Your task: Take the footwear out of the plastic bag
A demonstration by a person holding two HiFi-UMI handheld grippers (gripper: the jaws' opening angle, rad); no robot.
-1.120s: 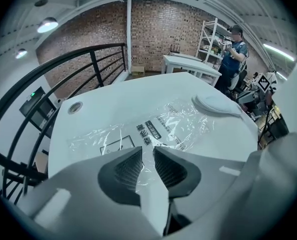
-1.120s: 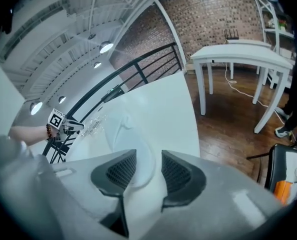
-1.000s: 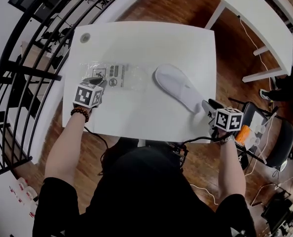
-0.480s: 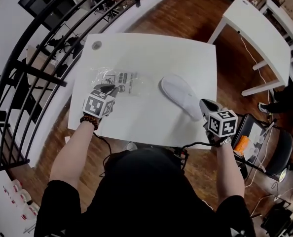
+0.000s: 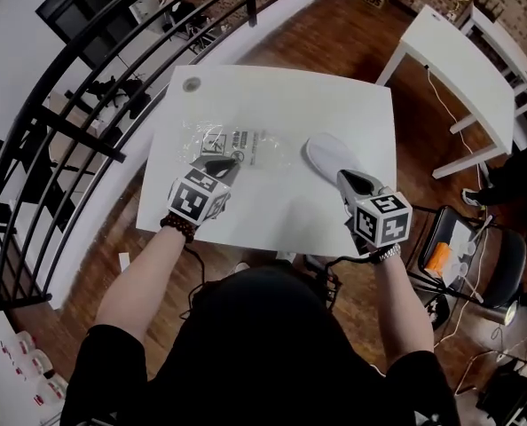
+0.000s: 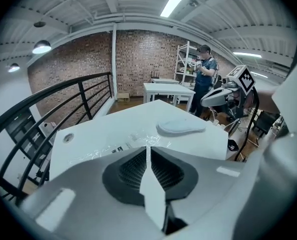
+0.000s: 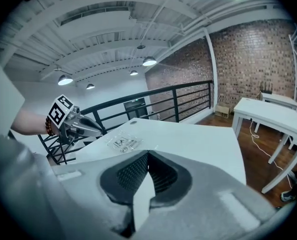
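The slipper (image 5: 327, 155) lies on the table (image 5: 272, 207), out of the bag (image 5: 232, 145) and just beside it. The bag lies flat and looks empty. Your left hand-held gripper (image 5: 219, 164) and right hand-held gripper (image 5: 357, 182) are both closed on nothing. Hold them clear so you bump nothing.

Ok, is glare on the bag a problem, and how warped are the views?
Head view: even light, bag print shows, railing bowed by the lens. Left gripper view: bag glints, print partly washed out; slipper sharp. Right gripper view: dark corners, bag small.
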